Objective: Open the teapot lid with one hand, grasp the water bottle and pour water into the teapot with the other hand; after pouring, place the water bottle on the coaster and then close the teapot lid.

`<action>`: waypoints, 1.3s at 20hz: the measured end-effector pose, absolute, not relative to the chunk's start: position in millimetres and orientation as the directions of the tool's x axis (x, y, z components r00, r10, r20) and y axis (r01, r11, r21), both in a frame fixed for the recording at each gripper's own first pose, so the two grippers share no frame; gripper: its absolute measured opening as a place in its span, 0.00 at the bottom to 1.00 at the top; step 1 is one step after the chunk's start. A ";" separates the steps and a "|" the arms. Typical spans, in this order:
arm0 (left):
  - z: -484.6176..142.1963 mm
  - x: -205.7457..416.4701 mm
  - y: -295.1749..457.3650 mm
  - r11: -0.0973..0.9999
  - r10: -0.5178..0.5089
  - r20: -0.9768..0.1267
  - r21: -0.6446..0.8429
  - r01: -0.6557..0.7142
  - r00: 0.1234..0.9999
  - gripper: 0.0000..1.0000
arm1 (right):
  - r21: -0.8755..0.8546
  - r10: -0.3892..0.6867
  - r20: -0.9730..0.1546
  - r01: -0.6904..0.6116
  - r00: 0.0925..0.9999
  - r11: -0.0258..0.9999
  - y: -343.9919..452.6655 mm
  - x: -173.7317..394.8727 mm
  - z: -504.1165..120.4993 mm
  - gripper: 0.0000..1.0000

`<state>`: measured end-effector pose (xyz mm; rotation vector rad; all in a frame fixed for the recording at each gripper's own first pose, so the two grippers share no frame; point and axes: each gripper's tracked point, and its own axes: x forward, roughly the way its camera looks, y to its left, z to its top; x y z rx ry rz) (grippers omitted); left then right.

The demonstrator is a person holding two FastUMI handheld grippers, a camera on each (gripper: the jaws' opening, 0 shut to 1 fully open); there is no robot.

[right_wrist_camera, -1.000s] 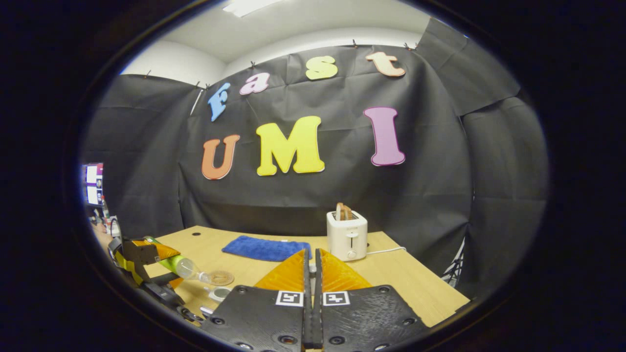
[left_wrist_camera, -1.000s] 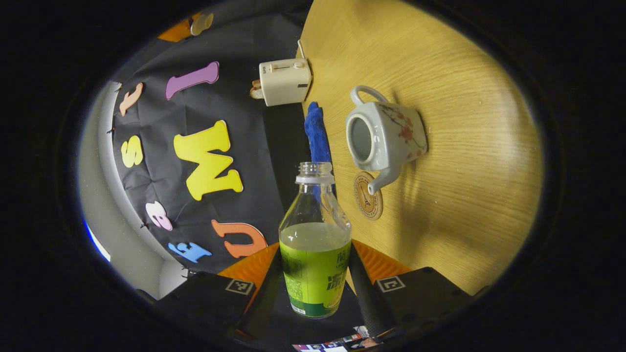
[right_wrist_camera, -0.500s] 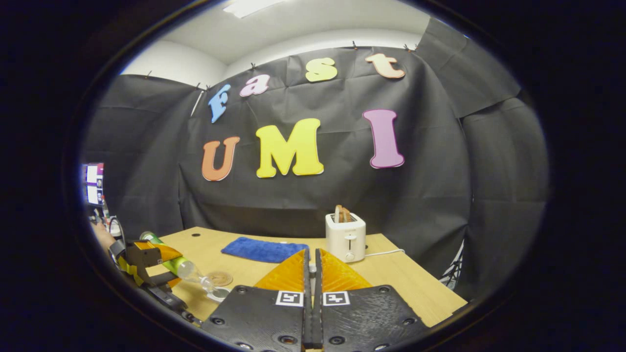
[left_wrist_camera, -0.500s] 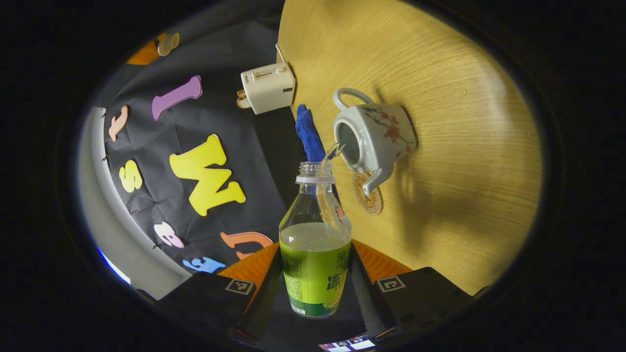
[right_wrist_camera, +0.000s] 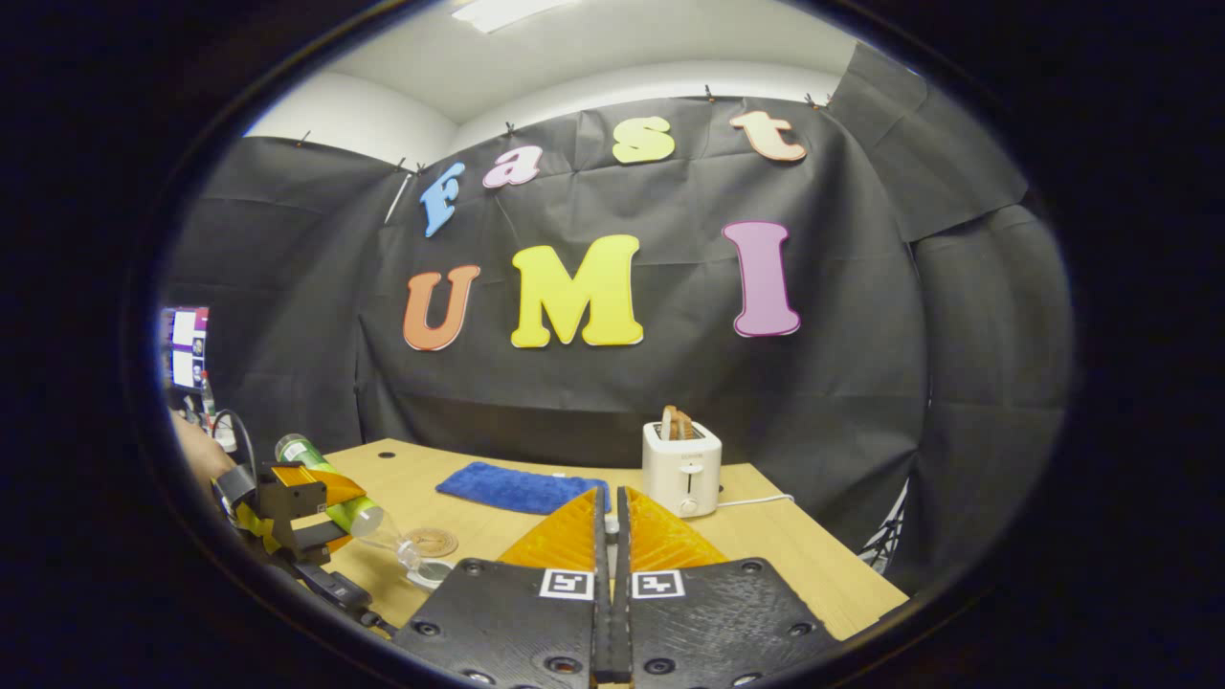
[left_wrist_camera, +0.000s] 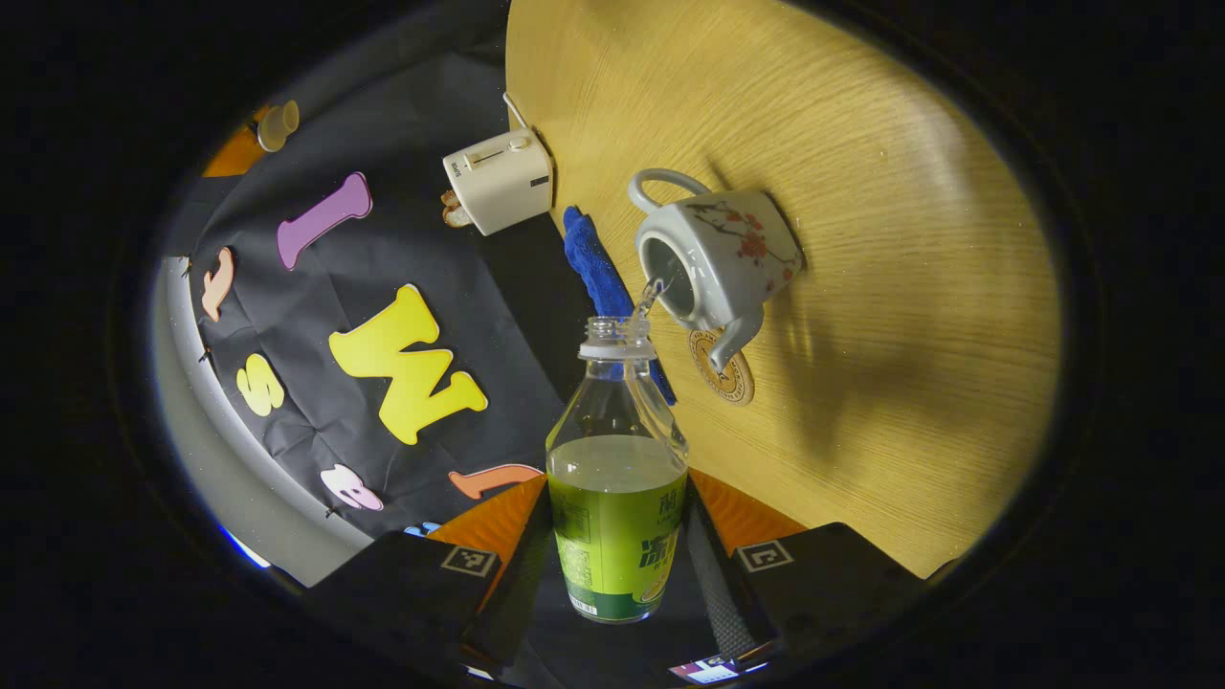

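My left gripper (left_wrist_camera: 620, 478) is shut on a clear water bottle (left_wrist_camera: 617, 517) with a green label and no cap. The bottle is tipped, and a thin stream of water (left_wrist_camera: 651, 292) runs from its mouth into the open white flowered teapot (left_wrist_camera: 732, 258) on the wooden table (left_wrist_camera: 909, 335). A round coaster (left_wrist_camera: 729, 368) lies by the spout. The right gripper view has the tilted bottle (right_wrist_camera: 330, 483) over the teapot's rim (right_wrist_camera: 429, 574). My right gripper (right_wrist_camera: 611, 502) is raised and shut on the teapot lid (left_wrist_camera: 278, 120), seen far off in the left gripper view.
A white toaster (right_wrist_camera: 681, 469) with toast stands at the back of the table. A blue cloth (right_wrist_camera: 517, 486) lies left of it, behind the coaster (right_wrist_camera: 433, 542). A person's hand (right_wrist_camera: 196, 455) holds the left gripper, with a screen (right_wrist_camera: 182, 344) beyond it.
The left gripper tipped the bottle further towards the teapot, and water started running into the opening. The right gripper stayed up and shut, shifting only slightly.
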<state>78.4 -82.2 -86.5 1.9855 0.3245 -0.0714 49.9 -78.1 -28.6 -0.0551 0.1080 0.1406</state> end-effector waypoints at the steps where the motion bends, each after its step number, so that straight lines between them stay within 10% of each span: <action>1: -85.7 77.8 -81.4 -0.397 0.202 -0.200 0.878 0.267 0.959 0.76 | -0.048 0.137 -0.111 -0.143 0.984 0.989 -78.5 49.9 -29.2 0.00; 26: -65.7 83.2 -86.6 -0.530 0.226 -0.173 0.804 0.270 0.959 0.76 | -0.048 0.153 -0.106 -0.159 0.983 0.986 -80.6 51.1 -30.0 0.00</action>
